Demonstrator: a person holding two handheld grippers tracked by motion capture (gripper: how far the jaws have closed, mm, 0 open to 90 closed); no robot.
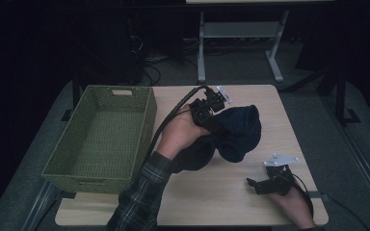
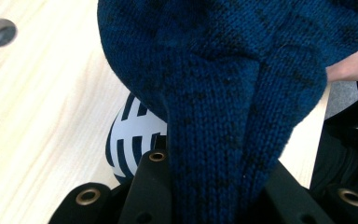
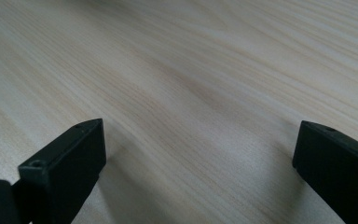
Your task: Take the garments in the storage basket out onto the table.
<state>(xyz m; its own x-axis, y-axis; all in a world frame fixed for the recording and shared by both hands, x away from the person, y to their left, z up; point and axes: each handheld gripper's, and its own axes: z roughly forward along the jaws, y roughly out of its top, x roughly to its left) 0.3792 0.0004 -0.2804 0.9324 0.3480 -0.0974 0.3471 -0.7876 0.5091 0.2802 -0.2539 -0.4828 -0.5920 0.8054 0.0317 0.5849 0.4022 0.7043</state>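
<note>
We have left gripper [image 1: 211, 111] clamped on fold of dark blue knit garment [image 1: 231, 134], bunched mid-table beside green basket [image 1: 101, 137]. Right gripper [image 1: 257, 185] jaws apart over bare table [image 1: 212, 192]. We judge knit soft, light, floppy; pinch thick fold.

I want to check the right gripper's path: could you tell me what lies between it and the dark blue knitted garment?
In the high view, only bare table lies between the right gripper and the dark blue knitted garment.
</note>
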